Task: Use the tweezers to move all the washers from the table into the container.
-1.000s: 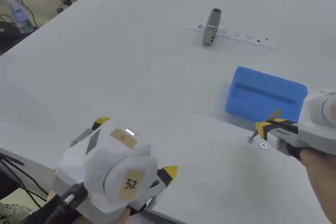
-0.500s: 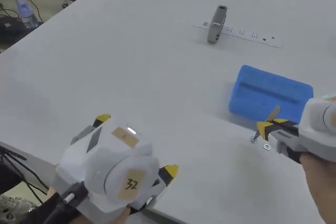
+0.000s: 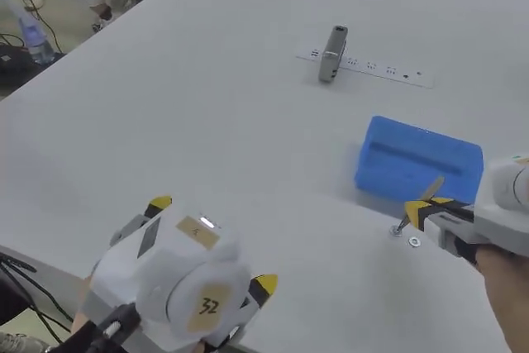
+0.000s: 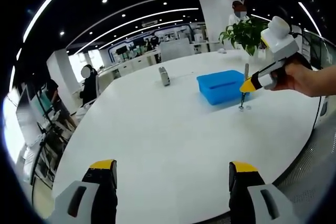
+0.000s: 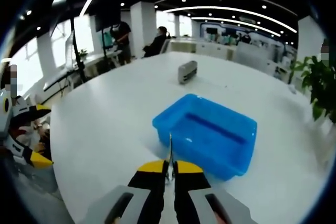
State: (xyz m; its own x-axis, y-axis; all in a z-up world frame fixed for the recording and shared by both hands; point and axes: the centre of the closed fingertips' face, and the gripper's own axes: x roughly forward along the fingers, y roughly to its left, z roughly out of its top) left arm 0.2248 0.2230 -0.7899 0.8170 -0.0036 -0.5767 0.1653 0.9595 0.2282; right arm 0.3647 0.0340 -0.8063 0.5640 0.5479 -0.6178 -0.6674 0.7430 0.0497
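Head view: right gripper [image 3: 421,208] clenches my tweezers [image 3: 402,221] beside washers [image 3: 414,242], container [image 3: 417,159] at their twelve o'clock. Left gripper [image 3: 212,243] released.

The left claw [image 3: 212,243] is a rounded white housing with two tan stickers: the nearer sticker [image 3: 207,306] is printed "32", and the farther sticker [image 3: 192,219] sits beside a small lit white lamp [image 3: 207,222]. Its two grey jaws end in yellow tips edged with black, and a black grip [image 3: 107,328] juts from its rear. The right claw [image 3: 417,208] has the same domed white body, a grey neck and yellow-and-black jaw tips, and the hand [image 3: 504,287] behind it is bare.
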